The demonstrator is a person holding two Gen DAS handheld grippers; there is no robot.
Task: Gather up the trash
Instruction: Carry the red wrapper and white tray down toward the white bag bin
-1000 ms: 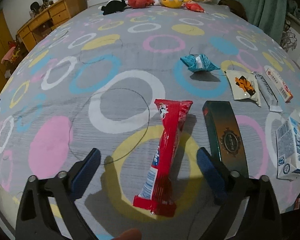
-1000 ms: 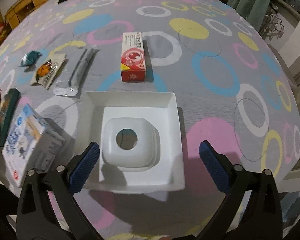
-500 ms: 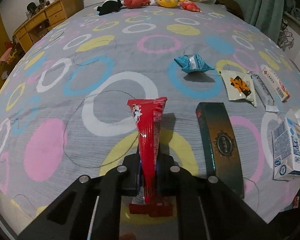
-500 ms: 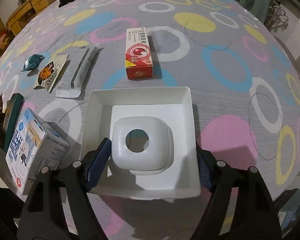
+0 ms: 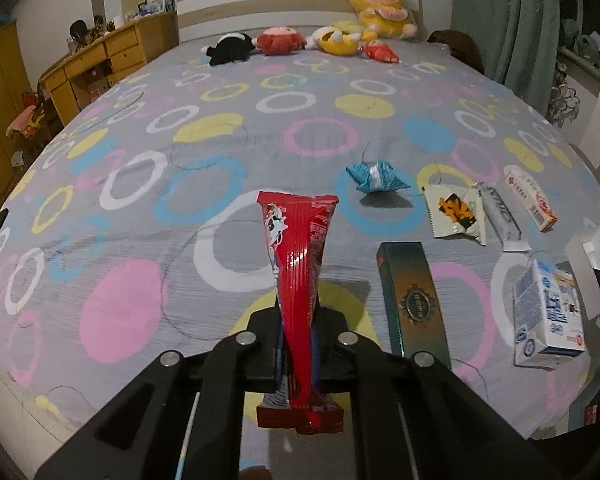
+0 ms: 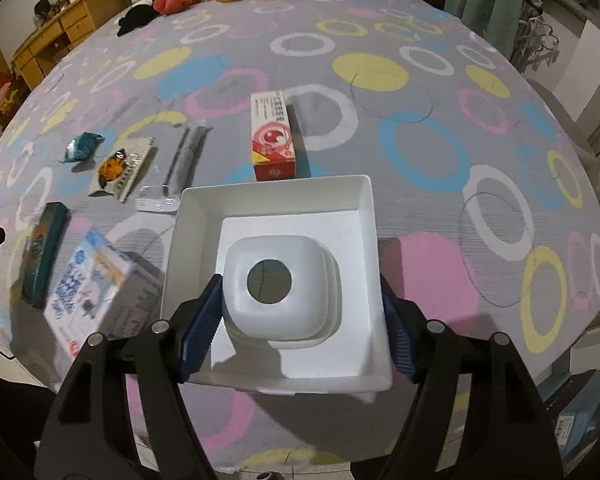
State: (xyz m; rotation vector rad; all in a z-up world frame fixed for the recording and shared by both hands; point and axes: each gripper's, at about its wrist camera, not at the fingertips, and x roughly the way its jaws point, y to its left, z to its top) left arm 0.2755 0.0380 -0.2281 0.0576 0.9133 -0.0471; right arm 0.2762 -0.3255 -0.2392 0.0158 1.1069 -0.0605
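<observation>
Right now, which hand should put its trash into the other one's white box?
Probably the left. The left gripper is shut on the red wrapper, which looks lifted off the bed. The right gripper clamps the white tray by its sides, open side up, so it could hold that ready to receive.

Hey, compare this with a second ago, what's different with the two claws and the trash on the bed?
The left claw has closed on the long red snack wrapper and tipped its far end up off the bedspread. The right claw has just been closing and now presses both sides of the square white plastic tray, lifting it slightly. The dark green box, white-and-blue carton and other wrappers lie where they were.
</observation>
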